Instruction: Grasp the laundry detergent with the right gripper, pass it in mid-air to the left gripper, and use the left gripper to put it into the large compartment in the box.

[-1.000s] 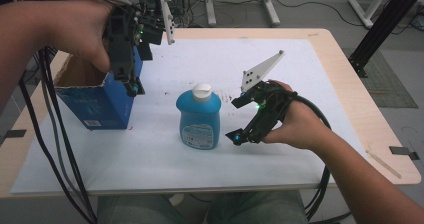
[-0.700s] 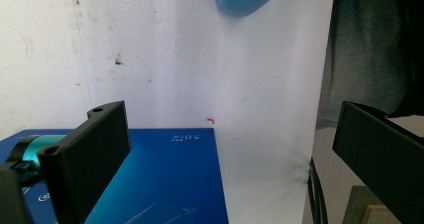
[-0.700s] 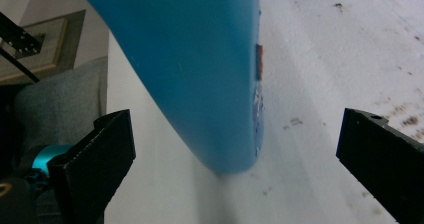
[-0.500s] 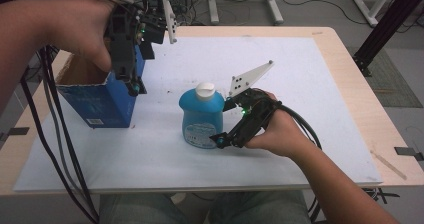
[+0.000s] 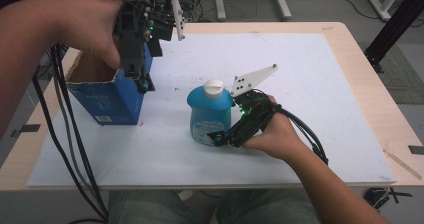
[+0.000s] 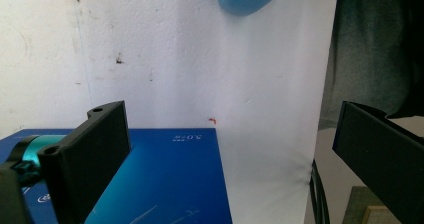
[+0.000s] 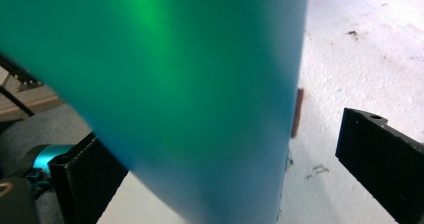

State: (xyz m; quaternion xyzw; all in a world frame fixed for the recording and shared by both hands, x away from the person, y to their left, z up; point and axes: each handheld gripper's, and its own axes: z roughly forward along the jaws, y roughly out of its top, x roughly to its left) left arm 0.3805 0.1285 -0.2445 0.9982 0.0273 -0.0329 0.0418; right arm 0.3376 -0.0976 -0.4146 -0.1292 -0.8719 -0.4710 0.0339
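Right claw open, jaws straddling bottle, one jaw close to its side, other well clear. Risk: off-centre closing could push or tip upright bottle. Bottle stands mid-table, right of box. Left claw open at box's edge, holding nothing.

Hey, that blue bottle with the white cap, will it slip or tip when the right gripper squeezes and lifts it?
The blue bottle looks like smooth, rounded plastic, so it may slide between the right gripper fingers. It stands upright, taller than its base, so a side nudge could tip it. Its walls probably flex somewhat under a squeeze; how full it is I cannot tell.
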